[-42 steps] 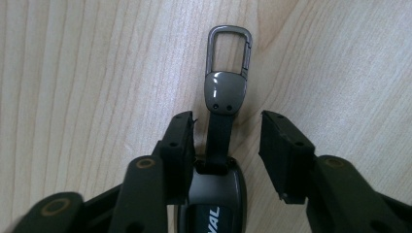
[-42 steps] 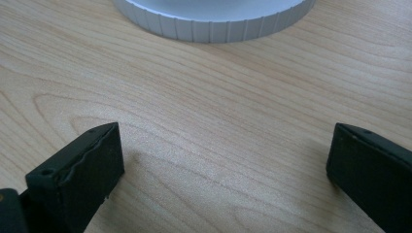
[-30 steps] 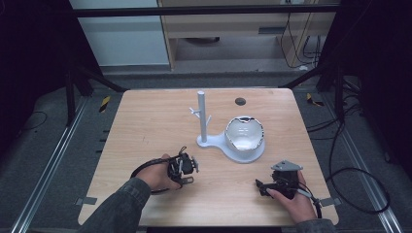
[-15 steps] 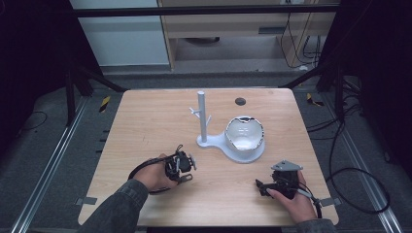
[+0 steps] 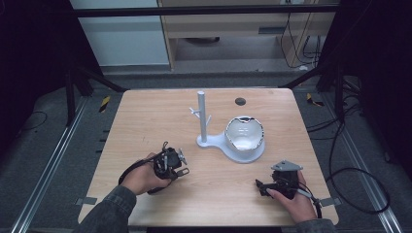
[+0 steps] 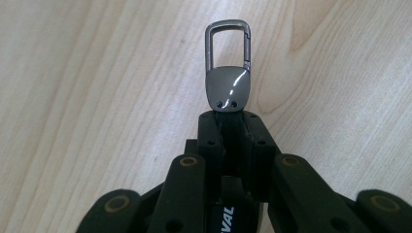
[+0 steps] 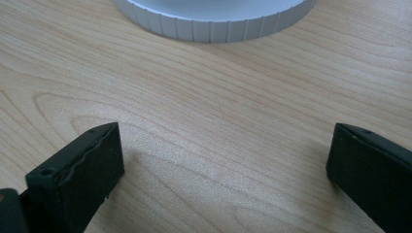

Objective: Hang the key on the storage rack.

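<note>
Left gripper [image 5: 170, 162] sits low at the near-left of the pale wooden bench [image 5: 145, 116], its fingers [image 6: 214, 141] pressed together on the flat tab of a small grey metal carabiner clip [image 6: 228, 68], the loop poking out beyond the tips, over bare wood. Right gripper [image 5: 272, 187] rests near-right, fingers [image 7: 82, 170] spread wide apart, nothing between them. Just ahead of it stands the white stand with an upright pegged post [image 5: 201, 119], its round ribbed base [image 7: 214, 22] holding a shiny bowl [image 5: 245, 133].

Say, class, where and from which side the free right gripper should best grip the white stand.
Probably the upright post, above the pegs, jaws closing from either side. It is slim and vertical; the dish base looks too broad and low. The right gripper is open.
</note>
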The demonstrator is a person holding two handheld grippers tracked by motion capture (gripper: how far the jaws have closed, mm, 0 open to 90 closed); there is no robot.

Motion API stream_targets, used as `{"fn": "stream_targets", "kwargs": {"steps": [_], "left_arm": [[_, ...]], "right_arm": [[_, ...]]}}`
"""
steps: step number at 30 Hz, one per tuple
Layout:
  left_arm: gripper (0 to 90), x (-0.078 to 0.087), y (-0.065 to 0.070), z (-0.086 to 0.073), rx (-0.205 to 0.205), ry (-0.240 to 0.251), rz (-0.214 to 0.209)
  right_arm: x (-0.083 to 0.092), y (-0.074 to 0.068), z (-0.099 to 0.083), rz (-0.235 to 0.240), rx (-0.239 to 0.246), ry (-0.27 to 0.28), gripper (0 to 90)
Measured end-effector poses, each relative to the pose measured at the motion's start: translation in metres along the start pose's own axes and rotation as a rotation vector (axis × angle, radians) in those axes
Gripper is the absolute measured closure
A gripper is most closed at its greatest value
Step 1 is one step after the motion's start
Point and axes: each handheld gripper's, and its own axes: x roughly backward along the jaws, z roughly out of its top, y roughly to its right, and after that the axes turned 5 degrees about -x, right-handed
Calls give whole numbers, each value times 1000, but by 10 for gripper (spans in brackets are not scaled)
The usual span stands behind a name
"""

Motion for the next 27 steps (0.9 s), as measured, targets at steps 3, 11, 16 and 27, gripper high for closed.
{"fn": "stream_targets", "kwargs": {"steps": [3, 11, 16, 27], "left_arm": [[800, 5, -2, -5, 19, 34, 1], [800, 17, -6, -18, 53, 94, 24], [802, 25, -9, -27, 85, 129, 26], [802, 35, -11, -40, 123, 181, 25]], "right_arm": [[0, 0, 0, 0, 0, 0, 4], [0, 0, 0, -1, 2, 0, 4], [0, 0, 0, 0, 2, 0, 4], [0, 0, 0, -1, 2, 0, 4]]}}
